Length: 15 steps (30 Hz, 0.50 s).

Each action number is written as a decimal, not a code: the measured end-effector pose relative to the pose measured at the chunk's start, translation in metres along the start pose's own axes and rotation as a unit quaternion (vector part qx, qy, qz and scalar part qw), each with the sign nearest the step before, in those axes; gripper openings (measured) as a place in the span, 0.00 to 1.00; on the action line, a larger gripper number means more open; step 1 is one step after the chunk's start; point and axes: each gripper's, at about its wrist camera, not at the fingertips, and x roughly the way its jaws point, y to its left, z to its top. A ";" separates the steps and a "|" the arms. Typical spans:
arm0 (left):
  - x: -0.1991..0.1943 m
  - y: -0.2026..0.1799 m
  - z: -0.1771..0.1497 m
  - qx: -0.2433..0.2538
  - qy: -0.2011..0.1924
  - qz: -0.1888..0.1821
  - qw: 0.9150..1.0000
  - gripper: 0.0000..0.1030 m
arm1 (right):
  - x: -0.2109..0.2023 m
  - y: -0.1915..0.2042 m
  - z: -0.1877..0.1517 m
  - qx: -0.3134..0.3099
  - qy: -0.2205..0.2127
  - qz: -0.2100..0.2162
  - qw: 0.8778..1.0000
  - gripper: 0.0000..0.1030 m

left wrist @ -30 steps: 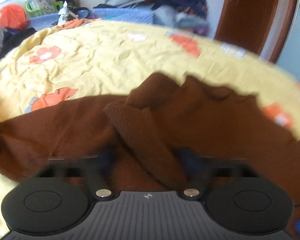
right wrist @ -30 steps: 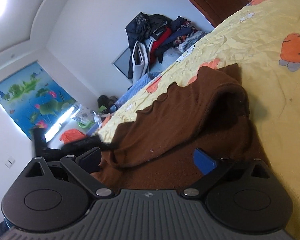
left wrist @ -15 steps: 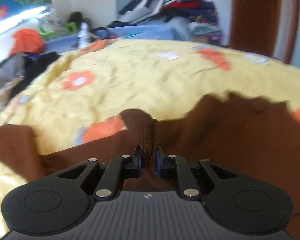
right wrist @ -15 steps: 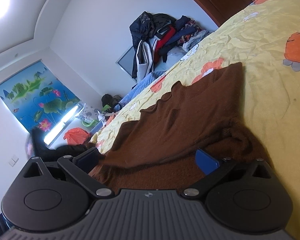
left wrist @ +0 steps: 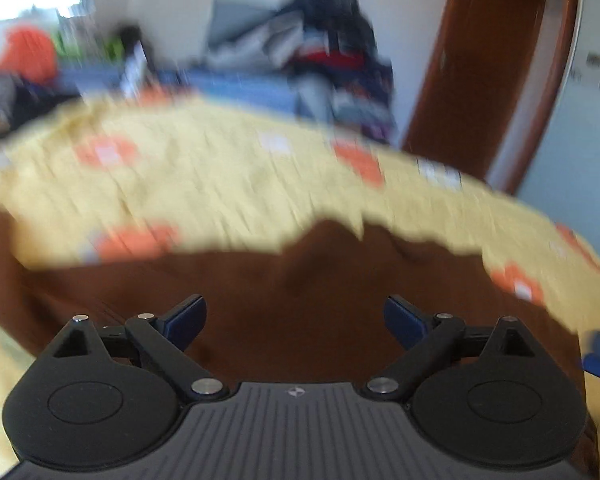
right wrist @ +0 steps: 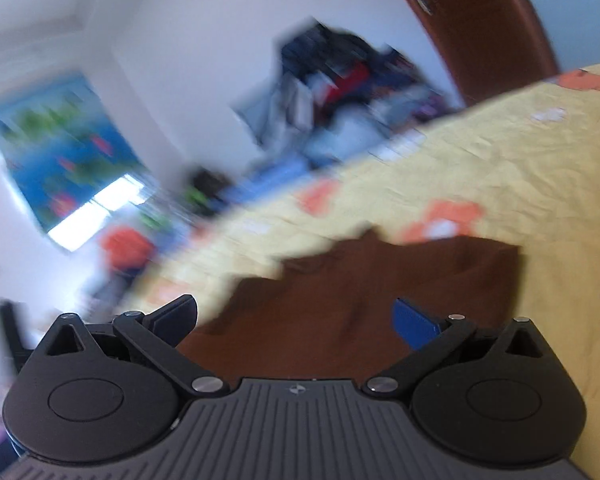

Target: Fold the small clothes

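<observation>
In your left view, the left tongs point(left wrist: 296, 320) gape wide, empty, directly over the brown sweater point(left wrist: 320, 300) on the yellow bedsheet point(left wrist: 220, 184). In your right view, the right tongs point(right wrist: 296, 320) also gape, empty; the sweater point(right wrist: 380, 292) stretches ahead, equally near both.

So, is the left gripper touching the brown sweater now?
Cannot tell. In the left wrist view the left gripper is open above the brown sweater, but blur hides any gap.
</observation>
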 end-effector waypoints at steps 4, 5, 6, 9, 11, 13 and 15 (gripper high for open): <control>0.018 0.012 -0.012 0.022 0.020 -0.010 1.000 0.96 | 0.040 -0.013 -0.019 -0.082 0.037 -0.080 0.993 1.00; 0.011 0.015 -0.012 0.025 0.019 -0.017 0.999 0.96 | 0.043 -0.010 -0.026 -0.100 0.044 -0.093 0.990 1.00; 0.001 0.021 -0.013 0.019 0.016 -0.021 0.999 0.96 | 0.040 -0.006 -0.028 -0.108 0.041 -0.099 0.988 1.00; -0.038 0.052 -0.013 -0.011 -0.035 -0.022 0.999 0.97 | 0.041 0.001 -0.032 -0.125 0.046 -0.114 0.984 1.00; -0.064 0.090 -0.008 -0.048 -0.080 -0.002 0.996 0.97 | 0.041 0.003 -0.033 -0.131 0.048 -0.119 0.983 1.00; -0.082 0.140 0.000 -0.103 -0.109 0.031 0.988 0.97 | 0.040 0.003 -0.031 -0.131 0.048 -0.119 0.983 1.00; -0.093 0.191 0.010 -0.172 -0.115 0.063 0.976 0.97 | 0.040 0.003 -0.030 -0.131 0.048 -0.119 0.983 1.00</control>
